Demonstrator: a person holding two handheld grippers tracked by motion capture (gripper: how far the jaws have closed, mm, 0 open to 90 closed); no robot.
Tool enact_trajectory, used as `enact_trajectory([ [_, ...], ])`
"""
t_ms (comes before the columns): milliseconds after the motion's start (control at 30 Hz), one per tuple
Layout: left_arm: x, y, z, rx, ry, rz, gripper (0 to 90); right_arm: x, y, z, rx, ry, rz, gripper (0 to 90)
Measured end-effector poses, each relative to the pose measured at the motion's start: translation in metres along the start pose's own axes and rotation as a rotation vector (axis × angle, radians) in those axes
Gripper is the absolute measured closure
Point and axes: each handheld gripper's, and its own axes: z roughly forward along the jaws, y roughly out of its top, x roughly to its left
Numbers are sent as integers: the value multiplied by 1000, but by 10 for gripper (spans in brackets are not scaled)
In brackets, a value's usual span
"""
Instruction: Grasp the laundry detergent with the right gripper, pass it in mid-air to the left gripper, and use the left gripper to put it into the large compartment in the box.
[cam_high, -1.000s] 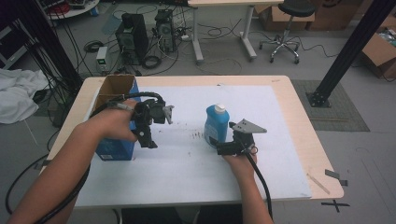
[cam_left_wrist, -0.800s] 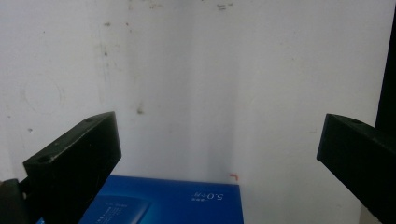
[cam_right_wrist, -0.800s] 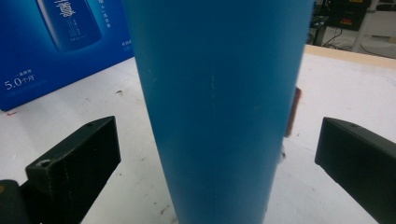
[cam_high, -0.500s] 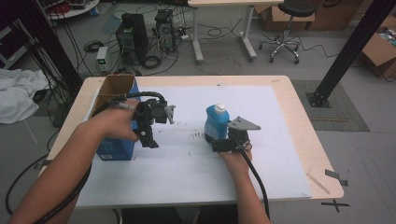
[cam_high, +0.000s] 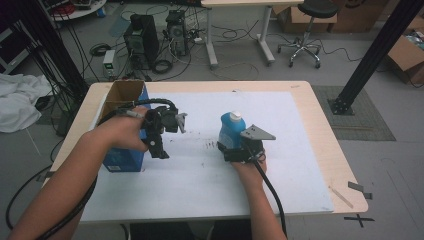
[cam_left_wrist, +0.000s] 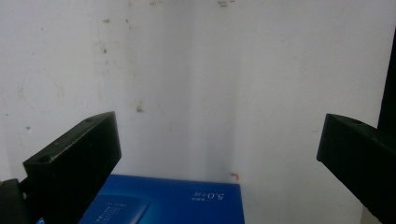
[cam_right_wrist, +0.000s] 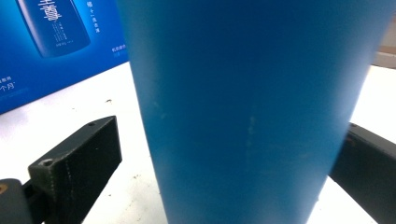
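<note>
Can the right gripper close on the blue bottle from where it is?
Probably yes. In the right gripper view the blue bottle stands between the open jaws of the right gripper, a gap showing at the left jaw, nothing between.

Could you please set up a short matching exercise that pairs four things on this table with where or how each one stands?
Things:
1. blue plastic bottle with a white cap
2. open blue cardboard box
3. left gripper
4. right gripper

Places or states:
A. at the table's left edge, top flaps open
B. jaws wide apart with nothing between them, beside the box
C. upright near the middle of the white sheet
D. jaws on either side of the bottle's base

Pairs: 1-C, 2-A, 3-B, 4-D
</note>
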Motion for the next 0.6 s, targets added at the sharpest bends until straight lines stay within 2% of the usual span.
enact_trajectory([
  [200,-1,0,0,-3,-2,0,1,3,-3,3,5,-13,-6,32],
  [600,-1,-1,1,-3,-10,-3,1,4,-5,4,-7,-4,4,92],
])
